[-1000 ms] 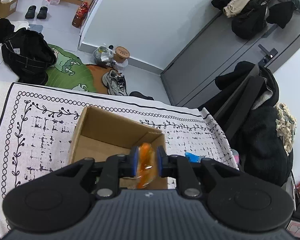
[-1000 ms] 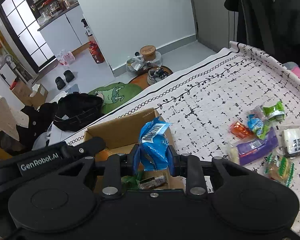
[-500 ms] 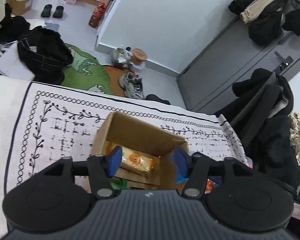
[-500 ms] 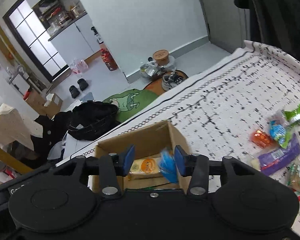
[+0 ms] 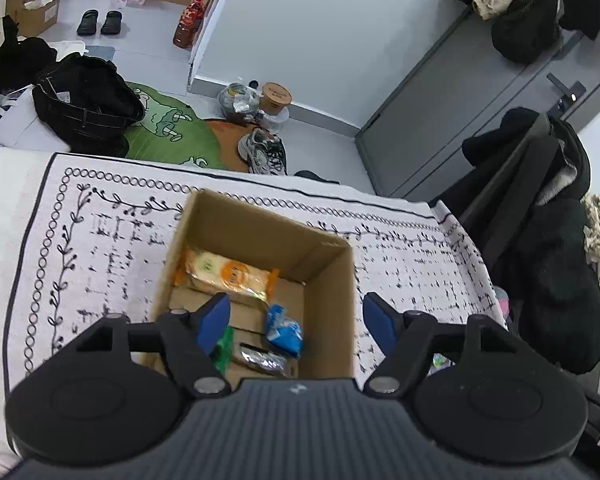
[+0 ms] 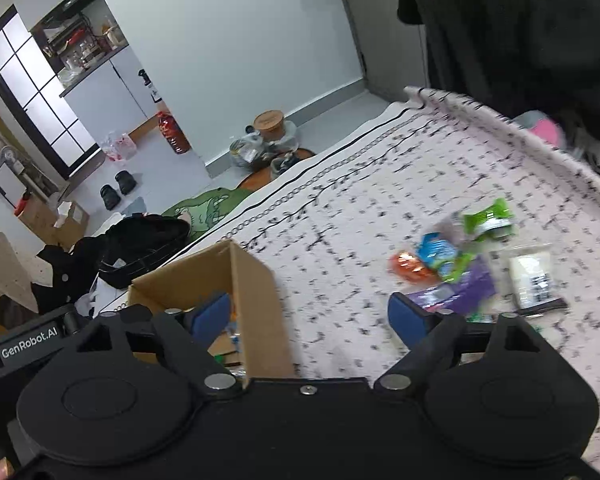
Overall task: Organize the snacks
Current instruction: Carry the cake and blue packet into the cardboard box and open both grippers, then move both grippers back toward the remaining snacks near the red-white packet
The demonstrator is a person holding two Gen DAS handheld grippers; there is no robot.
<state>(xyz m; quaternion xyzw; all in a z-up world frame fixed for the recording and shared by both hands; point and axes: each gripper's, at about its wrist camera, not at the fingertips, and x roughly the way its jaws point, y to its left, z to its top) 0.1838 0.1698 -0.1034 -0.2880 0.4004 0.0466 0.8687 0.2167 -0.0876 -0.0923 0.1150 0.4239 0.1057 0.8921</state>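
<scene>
**Snacks dropped in the box, more waiting on the cloth**

White cloth [image 5: 112, 248] with black vine and dash print covers the surface under us; beyond its edge lie a grey floor, a green mat and a sneaker. On the cloth stands an open cardboard box [image 5: 340, 280]. Our left gripper [image 5: 296, 322] hangs over it, jaws spread wide and just opened further, nothing between them. Inside the box we see an orange-and-yellow pack [image 5: 228, 274] along the far side, a blue pack [image 5: 284, 328] nearer us, a silver wrapper [image 5: 262, 360] and a bit of green. Our right gripper [image 6: 310, 318] sits past the box's [image 6: 256, 292] right wall, over bare cloth [image 6: 360, 208], jaws also just opened wide and empty. To its right a blurred pile [image 6: 460, 264] of loose snacks lies on the cloth: orange, blue, green, purple and a clear white pack.
</scene>
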